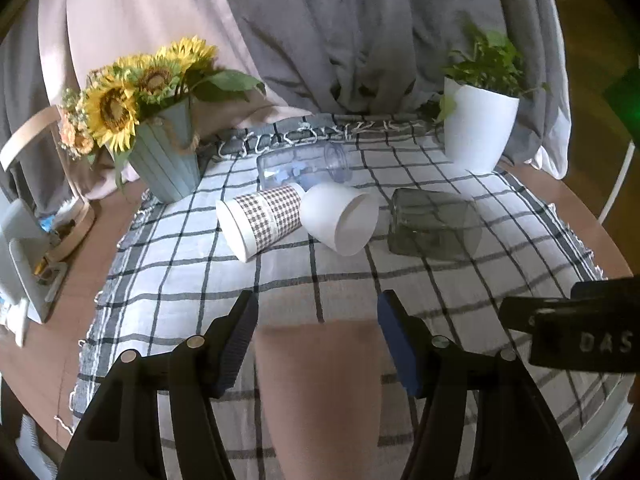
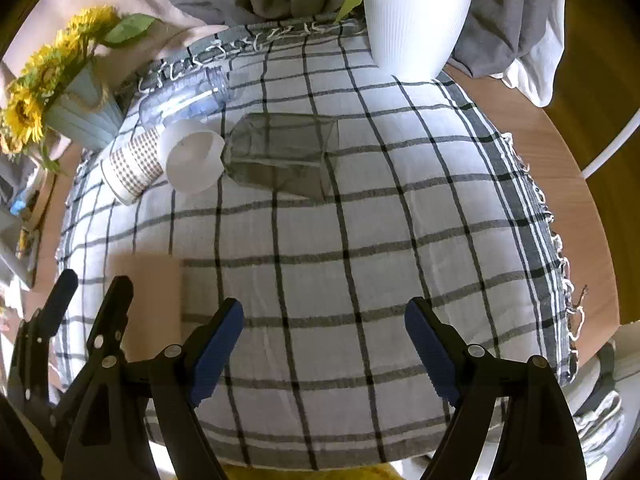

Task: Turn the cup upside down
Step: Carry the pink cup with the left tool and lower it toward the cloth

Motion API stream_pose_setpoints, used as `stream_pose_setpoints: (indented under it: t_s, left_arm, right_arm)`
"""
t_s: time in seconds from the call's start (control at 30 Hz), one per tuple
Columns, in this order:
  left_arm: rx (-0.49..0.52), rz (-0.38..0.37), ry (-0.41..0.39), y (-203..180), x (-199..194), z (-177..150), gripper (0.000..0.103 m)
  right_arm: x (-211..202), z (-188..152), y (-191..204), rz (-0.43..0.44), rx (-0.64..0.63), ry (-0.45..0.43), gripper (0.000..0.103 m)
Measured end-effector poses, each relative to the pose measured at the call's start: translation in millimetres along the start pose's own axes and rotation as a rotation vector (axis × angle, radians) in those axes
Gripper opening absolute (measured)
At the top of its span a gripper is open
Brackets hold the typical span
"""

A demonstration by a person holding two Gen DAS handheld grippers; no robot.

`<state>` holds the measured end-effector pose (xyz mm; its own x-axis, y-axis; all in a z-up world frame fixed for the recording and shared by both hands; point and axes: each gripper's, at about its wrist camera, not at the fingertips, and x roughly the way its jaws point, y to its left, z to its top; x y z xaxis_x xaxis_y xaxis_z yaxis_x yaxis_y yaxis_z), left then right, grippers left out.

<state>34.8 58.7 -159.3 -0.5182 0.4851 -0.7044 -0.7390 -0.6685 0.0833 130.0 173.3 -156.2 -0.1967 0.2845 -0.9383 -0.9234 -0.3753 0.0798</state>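
Note:
Several cups lie on their sides on the checked cloth [image 1: 400, 280]: a houndstooth paper cup [image 1: 260, 220], a plain white cup [image 1: 340, 218], a smoky grey glass [image 1: 434, 226] and a clear plastic cup [image 1: 304, 164] behind them. They also show in the right wrist view: houndstooth cup [image 2: 134, 164], white cup [image 2: 192, 156], grey glass [image 2: 280, 156], clear cup [image 2: 188, 96]. My left gripper [image 1: 318, 316] is open and empty, well short of the cups. My right gripper [image 2: 324, 320] is open and empty near the cloth's front, also seen at the right edge [image 1: 580, 328].
A sunflower bouquet in a blue-grey pot [image 1: 164, 160] stands at the back left, a green plant in a white pot [image 1: 476, 128] at the back right. Grey and beige fabric hangs behind. A tan panel [image 1: 320, 400] lies on the cloth. The wooden tabletop [image 2: 568, 184] rims the cloth.

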Motion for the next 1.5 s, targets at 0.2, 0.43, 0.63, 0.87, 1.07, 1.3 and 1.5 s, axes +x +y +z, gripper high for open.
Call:
stream_pose_setpoints:
  t_s: [0.2,0.43,0.63,0.87,1.07,1.3,1.5]
  left_arm:
    - [-0.039,0.001,-0.029,14,-15,0,0.059]
    - [-0.066,-0.053,-0.01,32,-40,-3,0.085]
    - [-0.029,-0.038,0.029,31,-44,-15,0.085]
    - [0.058,-0.083,0.069,15,-33,-44,0.085]
    - [0.082,-0.11,0.145,-2,-9,-66,0.079]
    - [0.071,-0.064,0.168,-5,13,-74,0.065]
    - [0.072,-0.061,0.165,-5,13,-72,0.062]
  right_arm:
    - [-6,4,2,0.005,0.013,-0.018,0.083]
    - [-16,2,7,0.051,0.014,-0.03,0.083]
    - [-24,-1,15,0.087,0.003,-0.039,0.083]
    - [-15,-10,13,0.058,0.009,-0.006,0.083]
    - [-3,-20,5,-0.003,0.007,0.039,0.083]
    - [5,-28,-1,-0.027,0.018,0.073,0.083]
    - [7,-31,1,-0.027,0.013,0.083,0.083]
